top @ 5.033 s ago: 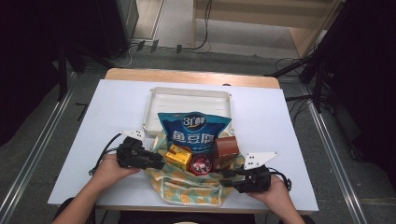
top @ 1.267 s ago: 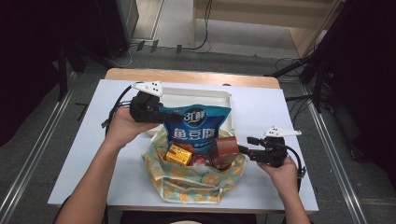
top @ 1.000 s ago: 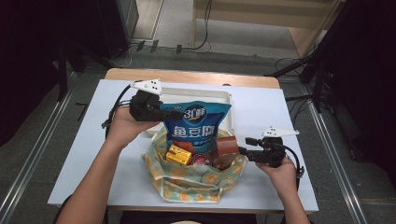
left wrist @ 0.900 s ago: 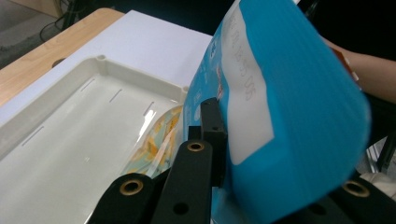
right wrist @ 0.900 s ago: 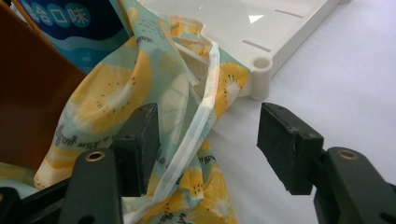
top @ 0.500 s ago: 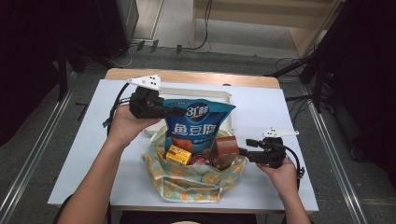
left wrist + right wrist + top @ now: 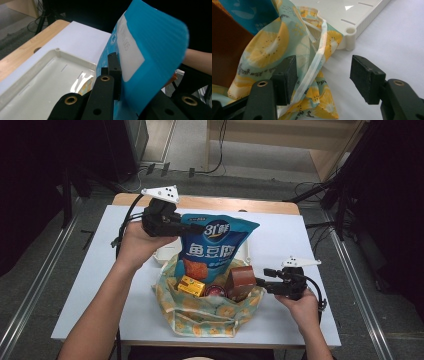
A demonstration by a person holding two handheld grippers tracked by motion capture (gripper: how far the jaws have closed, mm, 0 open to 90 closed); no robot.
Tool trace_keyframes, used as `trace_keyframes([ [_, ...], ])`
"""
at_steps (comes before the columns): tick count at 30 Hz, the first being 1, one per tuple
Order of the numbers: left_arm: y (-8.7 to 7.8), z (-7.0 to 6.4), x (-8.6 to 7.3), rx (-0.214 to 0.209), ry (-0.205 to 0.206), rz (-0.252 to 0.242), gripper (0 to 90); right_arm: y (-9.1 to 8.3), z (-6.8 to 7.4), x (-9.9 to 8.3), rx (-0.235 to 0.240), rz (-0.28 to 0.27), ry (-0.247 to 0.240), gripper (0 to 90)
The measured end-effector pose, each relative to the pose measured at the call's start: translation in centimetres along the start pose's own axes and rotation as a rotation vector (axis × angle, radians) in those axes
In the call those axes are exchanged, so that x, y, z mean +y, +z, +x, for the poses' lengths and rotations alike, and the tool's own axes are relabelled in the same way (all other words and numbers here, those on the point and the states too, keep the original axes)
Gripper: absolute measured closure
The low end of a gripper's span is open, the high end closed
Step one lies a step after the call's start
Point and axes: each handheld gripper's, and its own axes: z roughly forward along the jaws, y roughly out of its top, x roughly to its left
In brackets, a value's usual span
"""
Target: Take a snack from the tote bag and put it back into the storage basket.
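The left gripper (image 7: 187,226) pinches the blue snack bag (image 7: 212,245) at its top corner, above the fruit-print bag (image 7: 205,312). The right gripper (image 7: 323,75) is spread wide, one pad touching that bag's rim.

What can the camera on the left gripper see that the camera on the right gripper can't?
Left gripper view alone: the left gripper shut on the blue snack bag's white-labelled back, plus the wooden table edge. Right gripper view alone: the open right gripper at the lemon-print cloth bag, with a brown box inside. Both: the white tray and the blue bag.
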Motion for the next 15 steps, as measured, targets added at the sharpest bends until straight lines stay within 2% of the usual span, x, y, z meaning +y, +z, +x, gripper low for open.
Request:
trace_keyframes([
  [3,-0.5,-0.2,0.8,0.018,0.018,-0.007,90.0,0.1,-0.1,0.0,0.003,0.002,0.000,39.1],
  [9,-1.4,-0.2,2.1,0.034,0.019,-0.025,90.0,0.3,-0.1,0.1,0.012,0.002,0.005,39.1],
  [13,-2.5,-0.1,2.6,0.060,0.025,-0.034,90.0,0.3,-0.1,0.1,0.012,0.005,0.009,39.1],
  [15,-3.2,0.0,2.8,0.069,0.022,-0.053,90.0,0.3,-0.1,0.1,0.008,0.002,0.007,39.1],
])
